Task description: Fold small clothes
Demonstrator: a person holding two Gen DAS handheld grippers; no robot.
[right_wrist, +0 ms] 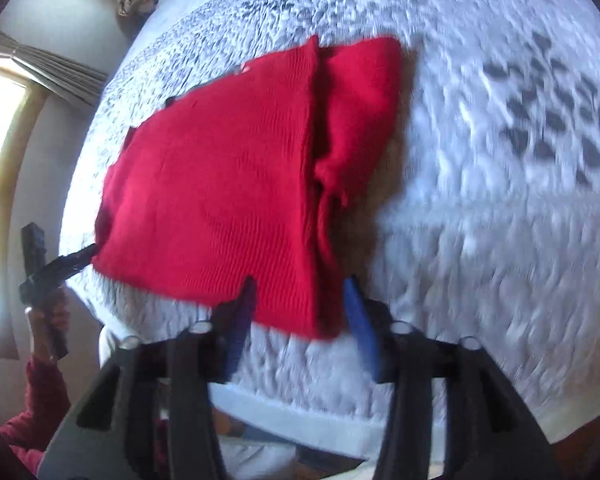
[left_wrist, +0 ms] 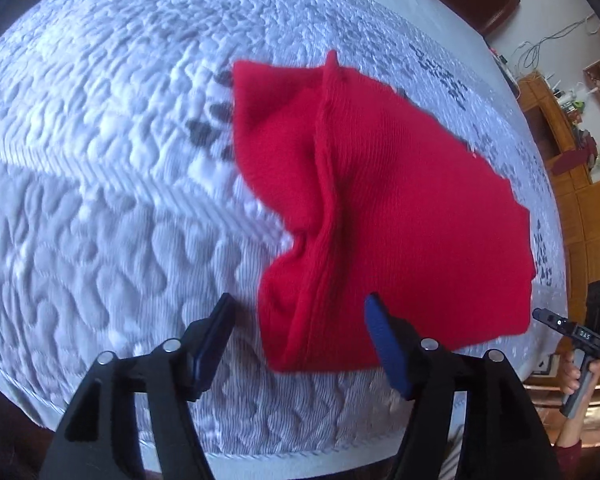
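Observation:
A red knit garment [left_wrist: 396,216] lies partly folded on the white quilted bedspread [left_wrist: 100,184], with a raised fold ridge running down it. My left gripper [left_wrist: 300,312] is open and empty, hovering above the garment's near left edge. In the right wrist view the garment [right_wrist: 220,184] lies flat with the fold on its right side. My right gripper [right_wrist: 300,292] is open and empty, just above the garment's near edge. The other gripper shows at the far right of the left view [left_wrist: 580,332] and at the far left of the right view [right_wrist: 48,268].
The bedspread's near edge [right_wrist: 300,420] runs under my right gripper. Wooden furniture [left_wrist: 560,128] with small items stands beyond the bed on the right. A window with a curtain [right_wrist: 4,120] is at the left. A dark patterned patch [right_wrist: 552,128] marks the quilt.

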